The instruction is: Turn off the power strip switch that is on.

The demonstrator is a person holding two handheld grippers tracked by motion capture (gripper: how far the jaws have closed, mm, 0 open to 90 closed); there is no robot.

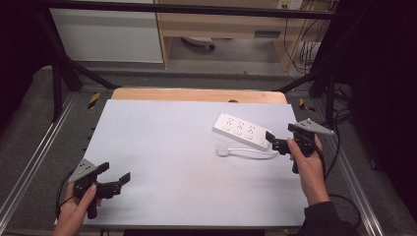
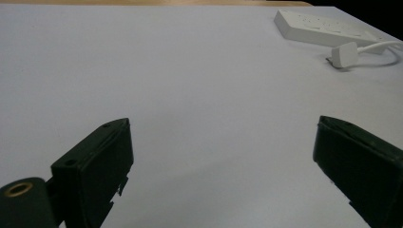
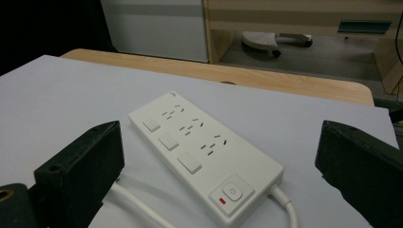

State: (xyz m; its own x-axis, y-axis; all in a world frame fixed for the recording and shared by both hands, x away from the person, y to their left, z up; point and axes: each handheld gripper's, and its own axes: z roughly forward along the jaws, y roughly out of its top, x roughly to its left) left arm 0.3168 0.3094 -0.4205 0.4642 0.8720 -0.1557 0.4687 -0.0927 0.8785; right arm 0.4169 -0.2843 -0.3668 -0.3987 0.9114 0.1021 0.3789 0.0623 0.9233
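A white power strip [image 1: 241, 130] lies at an angle on the right half of the white table top [image 1: 162, 147]. Its cable [image 1: 253, 153] loops back to a white plug [image 1: 223, 151] lying loose on the surface. My right gripper [image 1: 273, 141] stands open at the strip's near end, jaws apart on either side of it. In the right gripper view the power strip [image 3: 204, 152] lies between and ahead of the open right gripper [image 3: 219, 128], switch end nearest. My left gripper [image 1: 115, 173] is open at the table's front left, holding nothing. The left gripper view shows the power strip [image 2: 323, 26] and plug [image 2: 343, 53] far off.
A wooden strip [image 1: 196, 94] edges the table's far side. Black frame posts [image 1: 59, 83] stand at both back corners. Beyond are a white cabinet [image 1: 108, 34], a wooden desk [image 1: 221, 24] and hanging cables [image 1: 305, 49].
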